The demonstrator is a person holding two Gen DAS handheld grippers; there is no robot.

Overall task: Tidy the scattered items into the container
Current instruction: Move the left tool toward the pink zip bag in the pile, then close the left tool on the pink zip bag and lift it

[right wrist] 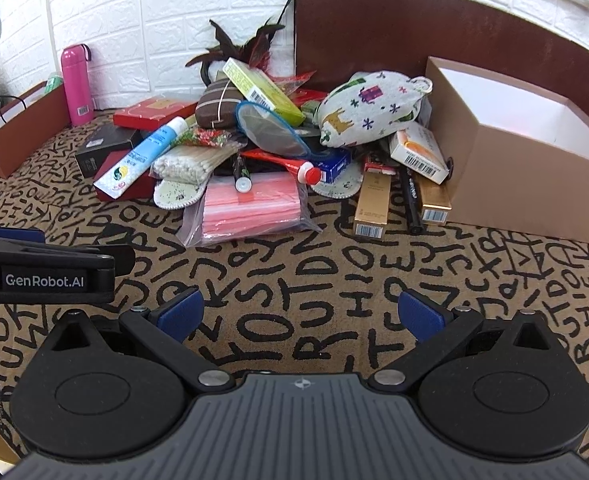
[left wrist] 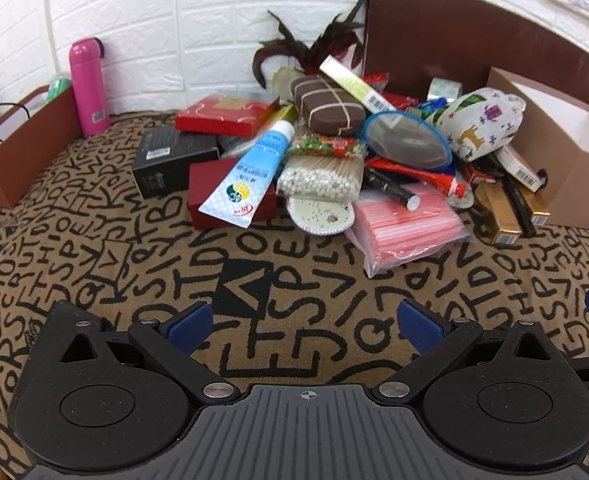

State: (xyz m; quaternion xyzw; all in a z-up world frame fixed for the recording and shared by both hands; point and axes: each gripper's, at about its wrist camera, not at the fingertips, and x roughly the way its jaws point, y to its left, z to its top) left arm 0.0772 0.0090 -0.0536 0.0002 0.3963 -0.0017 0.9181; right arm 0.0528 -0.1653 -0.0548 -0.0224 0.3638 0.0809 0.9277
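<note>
Left gripper point(left wrist: 304, 322): held low over the patterned cloth point(left wrist: 254, 280) of the bench, jaws spread wide, nothing between them; right gripper point(right wrist: 300, 316): likewise wide and empty, the left unit seen at its left edge.

Container: open brown box point(right wrist: 506, 184) with white inside, set at the right of the bench, against a dark brown board point(right wrist: 414, 28); nothing is seen in the visible part of it.

Scattered items, heaped in one pile point(left wrist: 334, 152) just left of the box, touching and overlapping:
- blue tube point(left wrist: 250, 172), lying across a red box point(left wrist: 214, 196);
- black box point(left wrist: 170, 160) beside it; flat red box point(left wrist: 224, 116) behind;
- cotton swabs point(left wrist: 322, 176) in a clear pack;
- pink straws point(left wrist: 406, 228) in a bag, at the front;
- printed pouch point(left wrist: 482, 124), atop the pile near the box;
- brown case point(left wrist: 328, 106); blue-rimmed mesh point(left wrist: 408, 144); feathers point(left wrist: 314, 44) at the back;
- gold boxes point(right wrist: 370, 204) and a black pen point(right wrist: 410, 200), on the cloth just beside the box.

Apart, at far left: pink flask point(left wrist: 88, 84), upright; brown tray point(left wrist: 22, 152).
</note>
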